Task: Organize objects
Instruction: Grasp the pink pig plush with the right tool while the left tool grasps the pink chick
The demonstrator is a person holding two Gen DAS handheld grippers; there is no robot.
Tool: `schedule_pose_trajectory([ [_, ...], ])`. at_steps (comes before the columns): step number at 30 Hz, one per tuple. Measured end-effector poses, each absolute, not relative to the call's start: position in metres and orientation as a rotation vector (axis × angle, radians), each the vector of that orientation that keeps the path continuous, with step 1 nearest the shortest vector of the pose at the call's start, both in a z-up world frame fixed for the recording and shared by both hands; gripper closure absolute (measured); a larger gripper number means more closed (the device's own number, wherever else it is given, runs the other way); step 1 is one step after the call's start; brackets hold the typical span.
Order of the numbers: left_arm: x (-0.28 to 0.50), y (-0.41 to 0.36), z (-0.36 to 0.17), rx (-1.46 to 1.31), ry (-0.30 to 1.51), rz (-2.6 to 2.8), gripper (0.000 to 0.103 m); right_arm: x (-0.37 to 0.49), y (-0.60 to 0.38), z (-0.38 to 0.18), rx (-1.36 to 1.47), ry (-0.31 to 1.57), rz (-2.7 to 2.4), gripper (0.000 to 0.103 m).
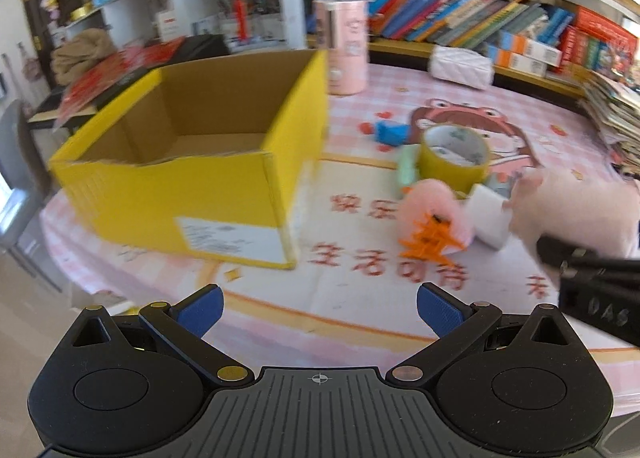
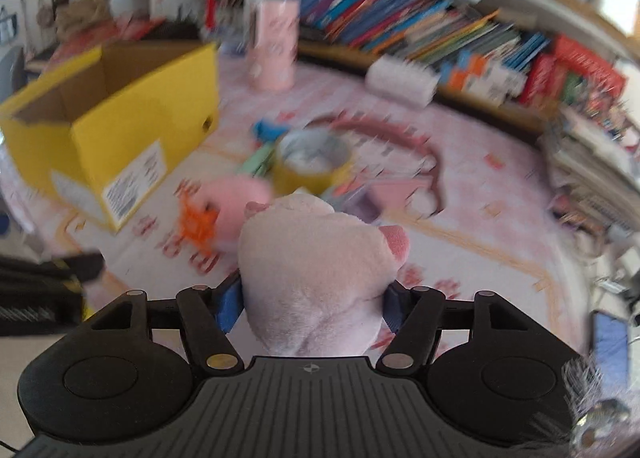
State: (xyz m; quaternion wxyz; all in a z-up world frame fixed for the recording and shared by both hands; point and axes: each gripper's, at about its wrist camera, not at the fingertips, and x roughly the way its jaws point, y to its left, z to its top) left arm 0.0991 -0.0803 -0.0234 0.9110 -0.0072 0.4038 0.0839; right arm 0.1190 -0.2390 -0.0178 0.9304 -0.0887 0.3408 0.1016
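An open yellow cardboard box stands on the left of the table; it also shows in the right wrist view. My right gripper is shut on a pale pink plush pig, held above the table; the pig shows at the right edge of the left wrist view. My left gripper is open and empty over the table's front edge. A pile right of the box holds a yellow tape roll, a pink fluffy thing, an orange toy, a white block and a blue item.
A pink cylinder can and a white tissue pack stand at the table's far side. Bookshelves run behind. A stack of books lies at the right. The pink tablecloth covers the round table.
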Motion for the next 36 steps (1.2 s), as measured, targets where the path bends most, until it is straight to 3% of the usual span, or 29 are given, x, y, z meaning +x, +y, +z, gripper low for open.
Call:
schedule_pose_trajectory([
  [14,0.166,-0.137,-0.038,0.05,0.861,-0.021,0.0,0.135,-0.301,-0.004,-0.108,0.649,0.058,0.038],
  [22,0.194,-0.144,-0.054,0.094,0.924,0.043,0.009,0.144,-0.317,-0.008,-0.119,0.649,0.071,0.037],
  [27,0.204,-0.144,-0.057,0.067,0.924,0.042,0.018,0.151,-0.322,-0.01,-0.118,0.657,0.085,0.038],
  [30,0.208,-0.143,-0.06,0.055,0.94,0.032,0.046,0.153,-0.324,-0.013,-0.107,0.668,0.103,0.041],
  [36,0.206,-0.129,-0.059,-0.053,0.954,0.015,0.05,0.156,-0.323,-0.014,-0.102,0.67,0.095,0.043],
])
